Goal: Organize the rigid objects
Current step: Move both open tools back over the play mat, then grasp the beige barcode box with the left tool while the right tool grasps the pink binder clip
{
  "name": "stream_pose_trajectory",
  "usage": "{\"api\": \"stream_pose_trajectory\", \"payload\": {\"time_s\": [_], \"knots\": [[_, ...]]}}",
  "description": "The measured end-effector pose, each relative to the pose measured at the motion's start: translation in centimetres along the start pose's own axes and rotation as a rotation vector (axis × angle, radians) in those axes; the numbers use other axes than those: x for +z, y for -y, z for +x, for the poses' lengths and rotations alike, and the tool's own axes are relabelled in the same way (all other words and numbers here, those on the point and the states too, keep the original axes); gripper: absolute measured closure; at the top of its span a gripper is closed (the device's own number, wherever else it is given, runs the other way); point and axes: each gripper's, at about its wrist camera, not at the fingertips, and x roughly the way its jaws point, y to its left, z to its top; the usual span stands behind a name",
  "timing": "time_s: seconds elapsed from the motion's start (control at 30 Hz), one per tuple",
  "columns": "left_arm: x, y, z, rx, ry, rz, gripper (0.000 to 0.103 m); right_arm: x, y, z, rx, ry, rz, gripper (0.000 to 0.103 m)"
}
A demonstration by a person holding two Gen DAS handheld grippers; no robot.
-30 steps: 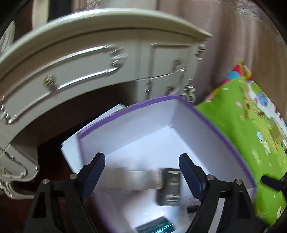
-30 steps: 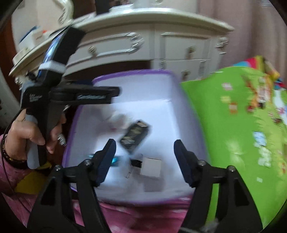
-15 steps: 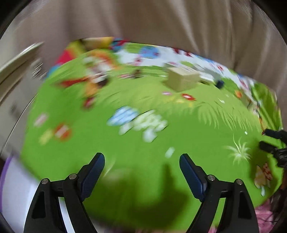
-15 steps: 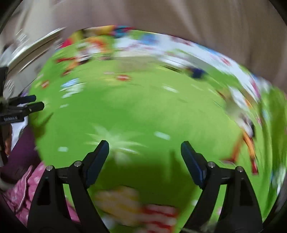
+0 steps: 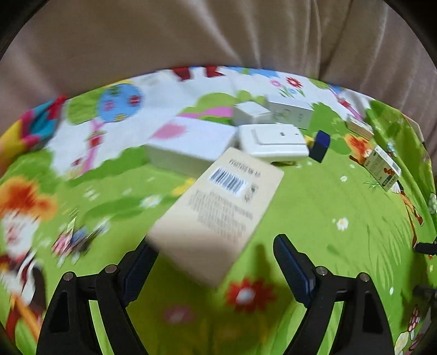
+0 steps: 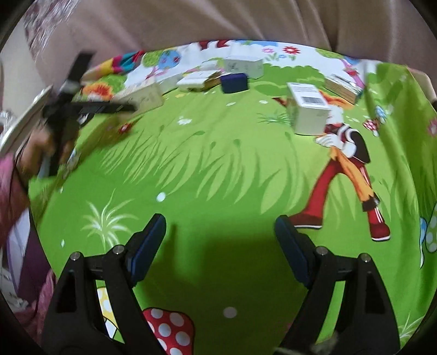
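Observation:
A beige box with a barcode label [image 5: 218,207] lies tilted on the green cartoon mat [image 5: 314,218]. My left gripper [image 5: 215,262] is open around its near end: the box's corner overlaps the left finger [image 5: 142,262], while the right finger stands clear of it. Behind it sit several white boxes [image 5: 191,147], a white switch-like box [image 5: 273,142] and a dark blue box [image 5: 319,146]. My right gripper [image 6: 220,240] hangs open over bare mat with nothing between its fingers. A white barcode box [image 6: 308,109] stands farther off to its right.
A small printed carton [image 5: 382,166] lies at the mat's right side. In the right wrist view a hand holds the blurred left gripper [image 6: 109,108] at the left, near the dark blue box [image 6: 234,82]. A beige curtain [image 6: 218,21] hangs behind the mat.
Both views have swung from the purple-rimmed white box by the dresser over to the green mat with its boxes. The right jaws stand wider than before.

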Motion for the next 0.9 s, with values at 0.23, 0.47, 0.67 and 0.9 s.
{"api": "stream_pose_trajectory", "payload": {"time_s": [0.23, 0.47, 0.67, 0.9], "knots": [[-1.4, 2.0, -0.4, -0.022, 0.076, -0.107, 0.051, 0.4, -2.4, 0.1, -0.036, -0.021, -0.094, 0.018], [-12.8, 0.5, -9.8, 0.158, 0.174, -0.433, 0.051, 4.6, -7.9, 3.4, 0.085, -0.04, -0.193, 0.018], [-17.4, -5.6, -11.7, 0.277, 0.206, -0.685, 0.05, 13.1, -16.7, 10.9, 0.276, -0.057, -0.237, 0.019], [-17.5, -5.8, -10.9, 0.235, 0.211, -0.669, 0.025, 20.0, -25.2, 20.2, 0.237, -0.062, -0.281, 0.018]]}}
